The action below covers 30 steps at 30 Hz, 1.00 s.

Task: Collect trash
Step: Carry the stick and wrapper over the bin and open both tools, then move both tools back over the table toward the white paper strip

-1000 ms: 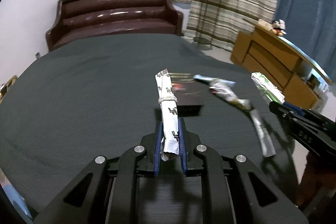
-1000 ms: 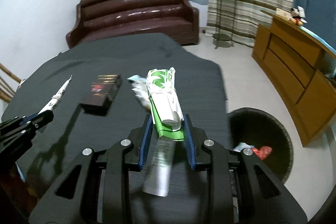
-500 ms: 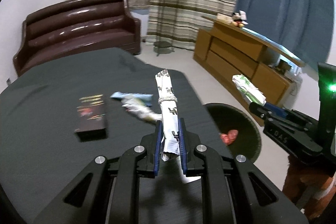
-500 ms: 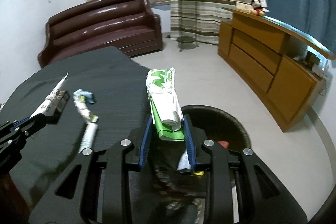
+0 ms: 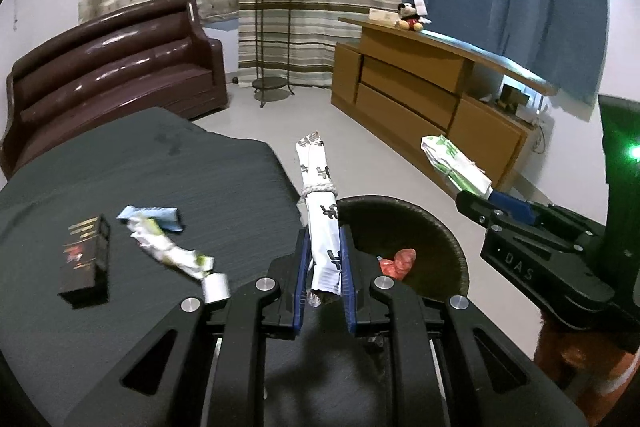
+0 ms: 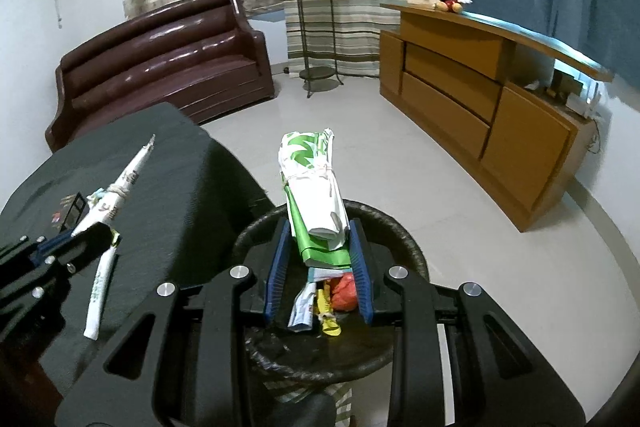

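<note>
Left wrist view: the left gripper [image 5: 324,263] pinches a white tied paper roll [image 5: 320,203] beside the dark bin [image 5: 452,247]; "DAS" reads on the right gripper [image 5: 476,197].

Right wrist view: the right gripper [image 6: 320,259] clamps a green-and-white wrapper bundle [image 6: 314,199] above the bin [image 6: 400,231].

Glossy leather sofa [image 5: 108,67], matt cloth table cover [image 5: 160,187], woven wicker bin [image 6: 384,223], wooden cabinet [image 6: 480,95].

Bin [image 6: 404,239] right of table [image 6: 180,195].
</note>
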{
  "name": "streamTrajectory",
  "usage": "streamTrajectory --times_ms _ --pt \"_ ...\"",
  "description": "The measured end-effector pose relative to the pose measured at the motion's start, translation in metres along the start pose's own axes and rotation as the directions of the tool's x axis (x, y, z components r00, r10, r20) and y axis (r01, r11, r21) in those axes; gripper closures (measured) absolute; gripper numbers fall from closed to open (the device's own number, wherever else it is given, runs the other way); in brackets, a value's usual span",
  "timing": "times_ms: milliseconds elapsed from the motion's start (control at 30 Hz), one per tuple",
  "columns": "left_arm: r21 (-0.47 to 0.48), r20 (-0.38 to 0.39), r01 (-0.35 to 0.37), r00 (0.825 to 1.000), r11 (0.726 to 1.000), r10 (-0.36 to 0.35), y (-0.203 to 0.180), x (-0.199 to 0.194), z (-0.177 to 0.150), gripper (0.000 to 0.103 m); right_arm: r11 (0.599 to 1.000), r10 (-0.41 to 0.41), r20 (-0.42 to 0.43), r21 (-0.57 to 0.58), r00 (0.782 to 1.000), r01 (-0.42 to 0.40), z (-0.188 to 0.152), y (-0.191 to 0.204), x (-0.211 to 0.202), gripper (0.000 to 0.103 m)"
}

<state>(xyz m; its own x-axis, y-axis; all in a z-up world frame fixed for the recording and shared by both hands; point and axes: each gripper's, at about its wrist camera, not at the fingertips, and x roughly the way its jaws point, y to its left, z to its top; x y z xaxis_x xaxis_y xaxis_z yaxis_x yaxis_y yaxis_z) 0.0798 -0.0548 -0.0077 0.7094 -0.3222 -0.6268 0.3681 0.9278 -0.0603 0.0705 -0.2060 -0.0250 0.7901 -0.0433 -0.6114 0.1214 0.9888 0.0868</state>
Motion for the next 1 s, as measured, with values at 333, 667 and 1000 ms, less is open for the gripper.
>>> streamTrajectory --times_ms 333,667,1000 --pt "0.029 -0.031 0.004 1.000 1.000 -0.003 -0.018 0.026 0.005 0.087 0.999 -0.012 -0.007 0.040 1.000 0.013 0.001 -0.018 0.013 0.074" --pt "0.011 -0.081 -0.011 0.997 1.000 0.012 -0.021 0.042 0.001 0.068 0.997 -0.012 -0.064 0.080 0.998 0.018 -0.007 -0.030 0.034 0.063" --pt "-0.011 -0.076 -0.024 0.997 1.000 0.023 -0.012 0.028 0.002 0.062 0.997 0.002 -0.067 0.077 0.998 0.003 -0.006 -0.024 0.030 0.061"
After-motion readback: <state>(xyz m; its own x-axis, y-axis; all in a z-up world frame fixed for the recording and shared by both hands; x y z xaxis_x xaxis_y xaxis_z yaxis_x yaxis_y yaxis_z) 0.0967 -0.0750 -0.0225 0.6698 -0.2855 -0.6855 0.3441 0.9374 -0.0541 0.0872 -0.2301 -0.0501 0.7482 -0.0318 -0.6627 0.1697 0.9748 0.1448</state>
